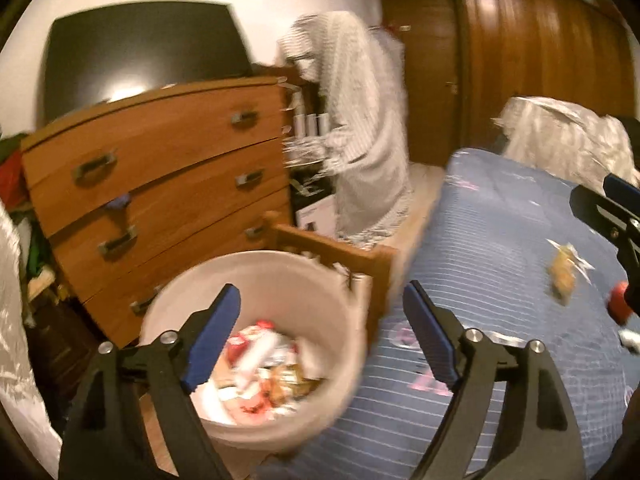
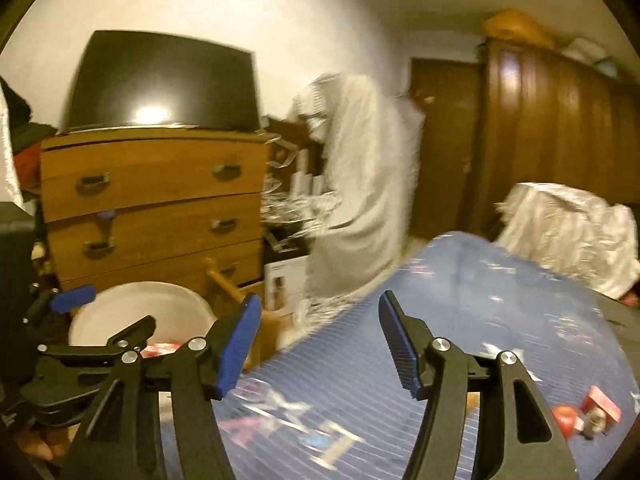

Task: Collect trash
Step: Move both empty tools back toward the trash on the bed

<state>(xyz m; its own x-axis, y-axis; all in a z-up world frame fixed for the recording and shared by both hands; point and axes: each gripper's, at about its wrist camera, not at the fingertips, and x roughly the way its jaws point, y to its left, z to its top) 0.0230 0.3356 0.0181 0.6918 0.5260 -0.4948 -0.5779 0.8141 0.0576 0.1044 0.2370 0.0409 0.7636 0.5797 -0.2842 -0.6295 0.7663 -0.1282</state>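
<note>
My left gripper (image 1: 322, 336) stands open and empty above the near rim of a white bucket (image 1: 256, 272), where it meets the bed's edge. Inside the bucket lie several red, white and golden wrappers (image 1: 264, 372). A golden wrapper (image 1: 562, 276) and a red piece of trash (image 1: 618, 308) lie on the blue bed cover (image 1: 500, 240) to the right. My right gripper (image 2: 320, 332) is open over the blue cover (image 2: 480, 300), with nothing between its fingers. Red scraps (image 2: 600, 402) lie at its lower right. The bucket (image 2: 132, 308) shows at its left, behind the left gripper (image 2: 108, 316).
A wooden chest of drawers (image 1: 160, 168) with a dark TV (image 1: 140, 52) on top stands behind the bucket. A wooden bed post (image 1: 332, 248) rises beside it. White striped cloth (image 1: 360, 120) hangs by a shelf. Crumpled white plastic (image 1: 560, 136) sits on the bed's far end, before a brown wardrobe (image 1: 540, 60).
</note>
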